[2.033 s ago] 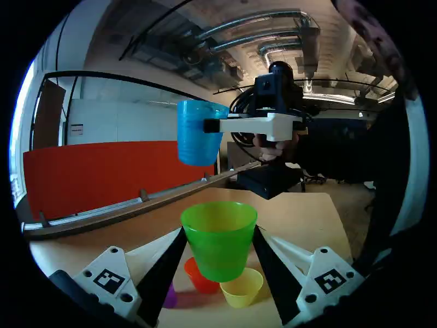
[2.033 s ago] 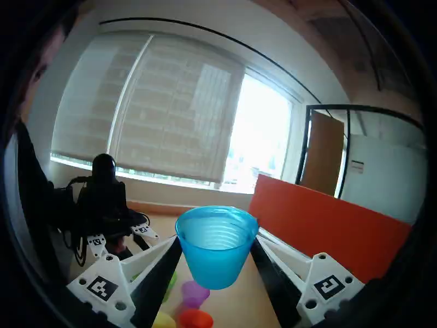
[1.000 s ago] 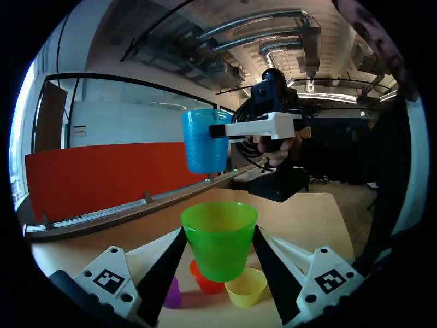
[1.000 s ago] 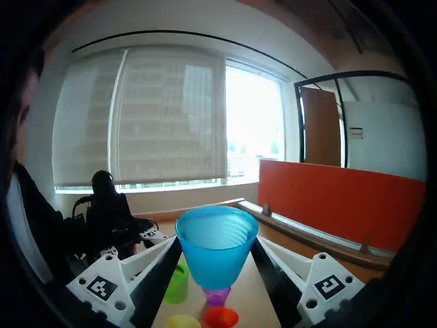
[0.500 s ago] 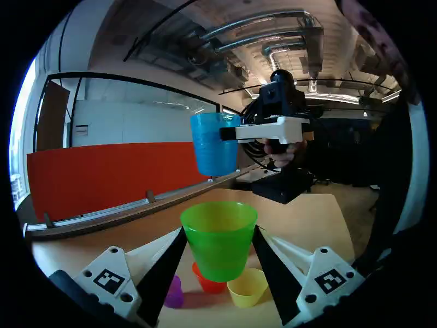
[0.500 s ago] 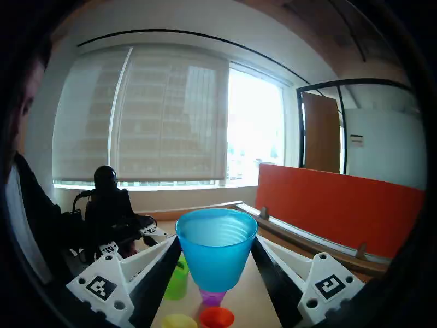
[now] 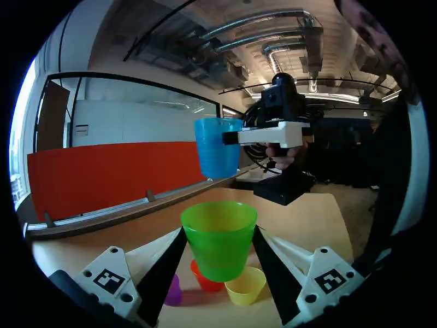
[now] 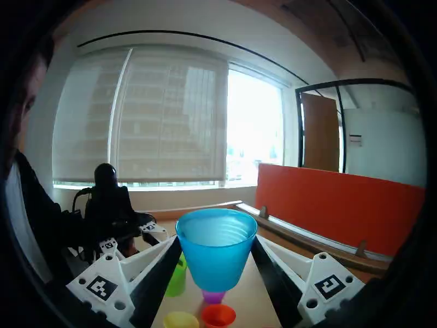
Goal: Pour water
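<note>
Since 2 seconds ago, the blue cup point(image 7: 217, 147) has slid a little to the right in the left gripper view. It is upright, high in the air.

At the left of that view stands a red wall point(image 7: 109, 169). Down on the counter point(image 7: 311, 213) sit 3 small cups: a purple cup point(image 7: 173, 292), then an orange cup point(image 7: 202, 276), then a yellow cup point(image 7: 246, 285). Above them the left gripper point(image 7: 219, 232) has its jaws clamped on the green cup point(image 7: 219, 246), 1 on each side, and that cup is upright too. Higher up and to the right, a hand point(image 7: 281, 156) holds the right gripper point(image 7: 224, 138), which grips the blue cup.

In the right gripper view, a dark sleeve point(image 8: 33, 229) is at the left. Next comes the left gripper, farther off. The green cup peeks out beside the near left jaw. In the middle, the near jaws are clamped on the blue cup. Under it sit the yellow, purple and orange cups.
</note>
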Motion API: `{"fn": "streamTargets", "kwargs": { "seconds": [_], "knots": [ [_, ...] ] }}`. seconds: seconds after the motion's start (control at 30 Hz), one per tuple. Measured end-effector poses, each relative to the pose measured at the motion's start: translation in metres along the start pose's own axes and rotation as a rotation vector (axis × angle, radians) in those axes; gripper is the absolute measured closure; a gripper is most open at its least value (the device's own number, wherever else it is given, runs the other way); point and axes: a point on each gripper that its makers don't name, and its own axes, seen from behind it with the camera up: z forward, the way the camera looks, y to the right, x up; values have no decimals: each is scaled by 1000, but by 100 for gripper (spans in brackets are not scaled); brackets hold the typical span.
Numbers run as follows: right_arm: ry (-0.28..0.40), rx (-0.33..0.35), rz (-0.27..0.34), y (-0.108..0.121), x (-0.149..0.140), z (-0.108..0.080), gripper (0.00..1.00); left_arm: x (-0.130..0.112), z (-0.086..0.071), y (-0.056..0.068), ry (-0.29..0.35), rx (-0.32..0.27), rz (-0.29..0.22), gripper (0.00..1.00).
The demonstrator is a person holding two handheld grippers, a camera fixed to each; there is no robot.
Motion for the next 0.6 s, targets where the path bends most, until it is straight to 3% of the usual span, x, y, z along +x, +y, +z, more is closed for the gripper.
{"fn": "streamTargets", "kwargs": {
  "seconds": [0.6],
  "knots": [
    [-76,-11,-1,-2,-46,-21,11,-18,-12,-3,-68,14,-7,16]
  ]
}}
